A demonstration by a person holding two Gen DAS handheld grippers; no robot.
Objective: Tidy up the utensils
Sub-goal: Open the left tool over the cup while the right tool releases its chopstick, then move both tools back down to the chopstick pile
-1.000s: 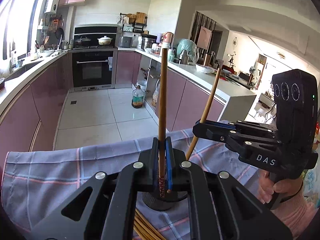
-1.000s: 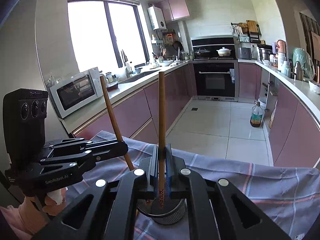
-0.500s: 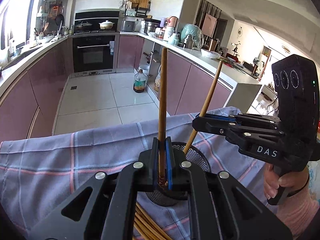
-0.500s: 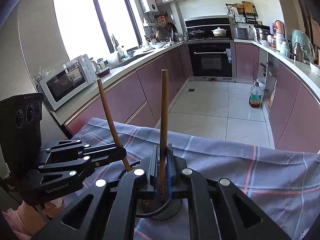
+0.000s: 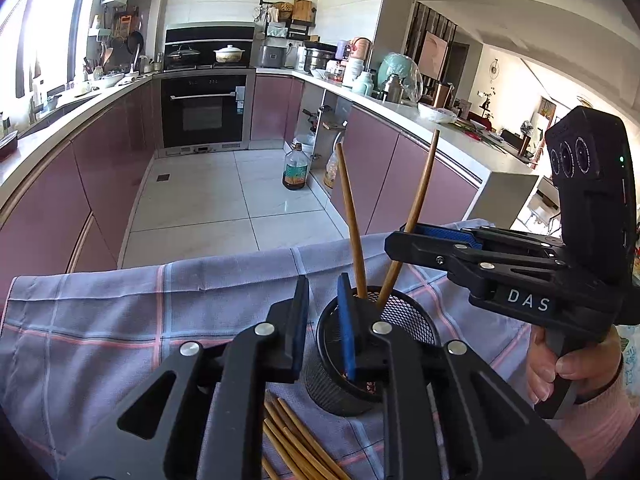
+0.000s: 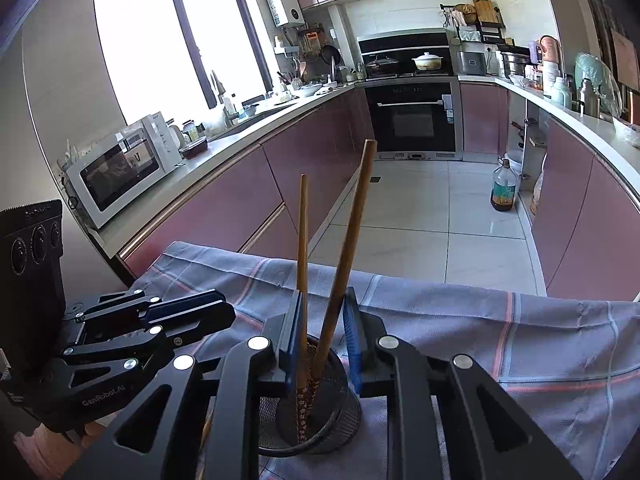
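A black mesh cup (image 5: pixel 404 324) (image 6: pixel 320 412) stands on the checked cloth (image 5: pixel 120 320) (image 6: pixel 520 340). Two brown chopsticks (image 5: pixel 352 220) (image 6: pixel 348 248) stand loose in it, leaning apart. My left gripper (image 5: pixel 322 320) is open just above the cup's near rim, holding nothing; it also shows in the right wrist view (image 6: pixel 192 312). My right gripper (image 6: pixel 322 332) is open over the cup with both chopsticks between its jaws; it also shows in the left wrist view (image 5: pixel 416 236). Several more chopsticks (image 5: pixel 296 444) lie on the cloth by the cup.
The cloth's far edge (image 5: pixel 200 264) drops off to the tiled kitchen floor (image 5: pixel 224 196). Pink cabinets and counters run along both sides, with a microwave (image 6: pixel 120 168) on the left counter and an oven (image 5: pixel 206 112) at the back.
Both grippers tilted down over the cup and opened. Each let go of its chopstick, and both chopsticks now stand in the cup.
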